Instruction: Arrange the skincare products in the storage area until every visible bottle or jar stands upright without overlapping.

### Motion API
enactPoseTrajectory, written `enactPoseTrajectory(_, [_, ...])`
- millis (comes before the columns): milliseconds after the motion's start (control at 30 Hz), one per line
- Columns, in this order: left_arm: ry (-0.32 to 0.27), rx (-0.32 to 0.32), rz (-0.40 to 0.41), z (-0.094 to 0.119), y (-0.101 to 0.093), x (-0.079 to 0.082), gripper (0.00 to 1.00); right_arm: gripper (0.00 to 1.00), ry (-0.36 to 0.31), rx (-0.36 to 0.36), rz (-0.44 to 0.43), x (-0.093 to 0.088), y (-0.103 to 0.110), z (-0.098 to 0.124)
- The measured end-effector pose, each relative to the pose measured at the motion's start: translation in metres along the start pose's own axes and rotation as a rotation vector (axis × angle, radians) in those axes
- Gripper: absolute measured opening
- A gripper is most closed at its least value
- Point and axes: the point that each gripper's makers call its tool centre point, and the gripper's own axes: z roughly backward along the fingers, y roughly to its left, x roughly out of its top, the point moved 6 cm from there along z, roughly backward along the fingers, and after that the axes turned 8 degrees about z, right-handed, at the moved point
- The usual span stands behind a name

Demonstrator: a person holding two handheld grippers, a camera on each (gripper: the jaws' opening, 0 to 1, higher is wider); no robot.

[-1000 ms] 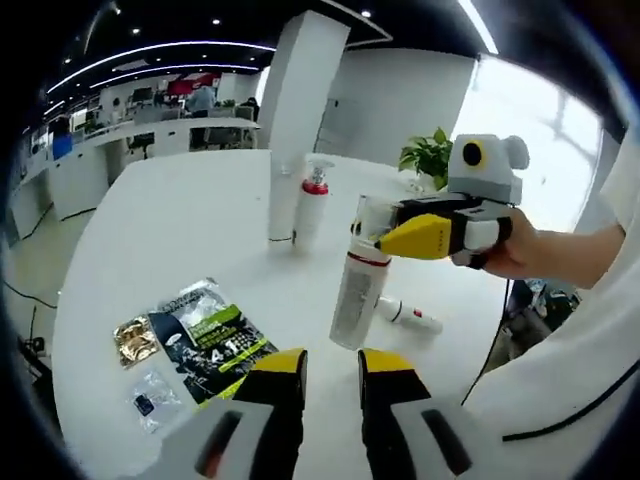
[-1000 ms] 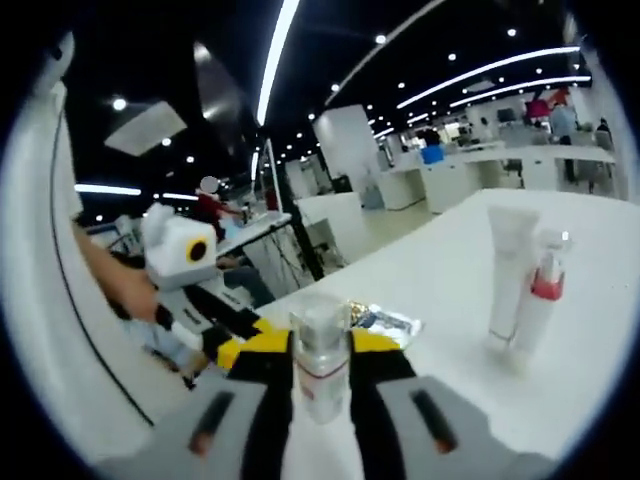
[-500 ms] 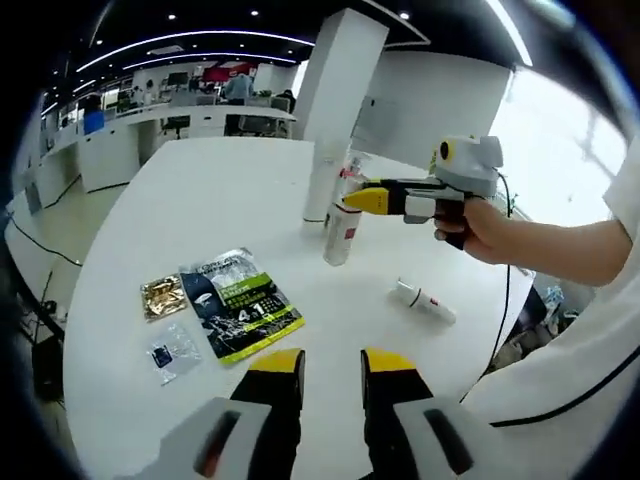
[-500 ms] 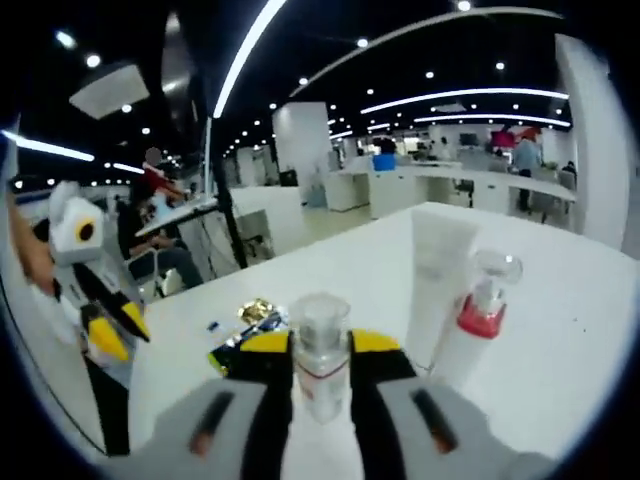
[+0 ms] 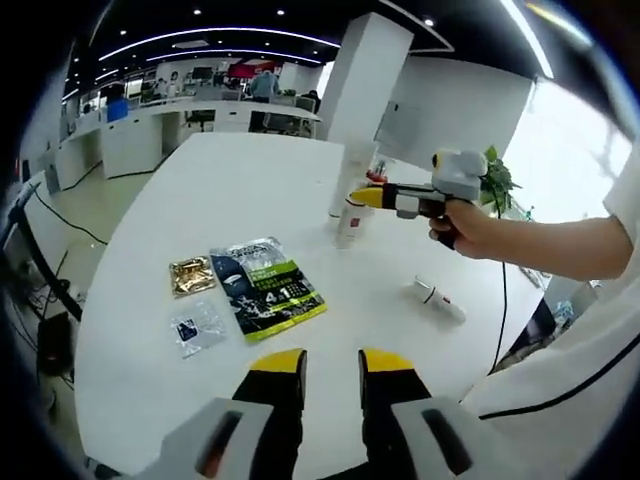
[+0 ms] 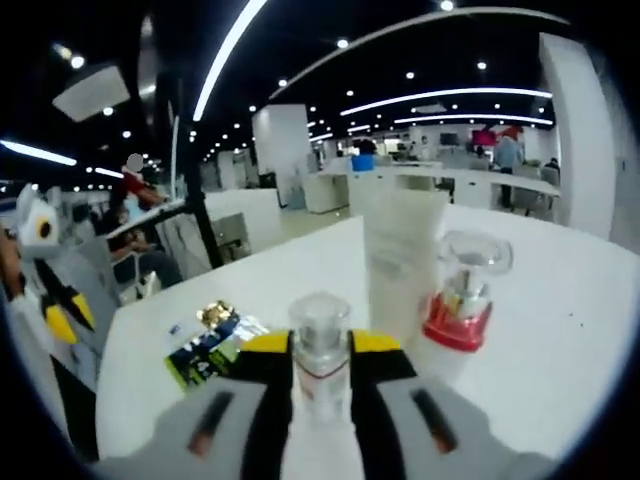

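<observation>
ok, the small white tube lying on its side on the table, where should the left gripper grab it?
Grip the small white tube across the middle of its barrel, coming down from above with the left gripper. It lies flat on the white table, apart from other items, so jaws set crosswise to its length should fit; then tip it upright.

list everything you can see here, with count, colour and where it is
clear bottle: 1, clear with red band, between right gripper's jaws
white tube: 1, white, upright on table
pump bottle: 1, clear with red collar, upright beside tube
small bottle: 1, white, lying on table
sachets: 3, green-black, gold, clear, flat on table
table: 1, white
plant: 1, green, behind hand
right gripper: yellow tips
left gripper: yellow tips, open over table edge
</observation>
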Motion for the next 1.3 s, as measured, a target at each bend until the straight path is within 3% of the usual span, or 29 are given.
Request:
enactPoseTrajectory(400, [-0.016,0.033,0.019,0.006,0.006,0.002,0.2,0.18,-0.01,-0.036,0.091,-0.007,0.0,-0.01])
enactPoseTrajectory(500, [-0.015,0.034,0.016,0.006,0.007,0.003,0.2,0.18,-0.008,-0.073,0.113,-0.008,-0.003,-0.007])
enactPoseTrajectory(733, [-0.013,0.026,0.012,0.006,0.008,0.005,0.2,0.19,-0.019,-0.106,0.102,-0.011,-0.008,-0.004])
enactPoseTrajectory(867, [-0.007,0.02,0.007,0.006,0.008,0.005,0.2,0.2,0.005,-0.111,0.118,-0.008,-0.007,-0.004])
enactPoseTrajectory(1033, [-0.008,0.022,-0.003,0.007,0.008,0.008,0.2,0.22,0.034,-0.114,0.07,-0.01,-0.009,-0.005])
enactPoseTrajectory(1067, [-0.008,0.023,-0.004,0.007,0.008,0.008,0.2,0.22,0.065,-0.109,0.071,-0.014,-0.009,-0.005])
enactPoseTrajectory(1300, [-0.005,0.021,-0.008,0.007,0.006,0.008,0.2,0.23,0.079,-0.103,0.068,-0.018,-0.009,-0.002])
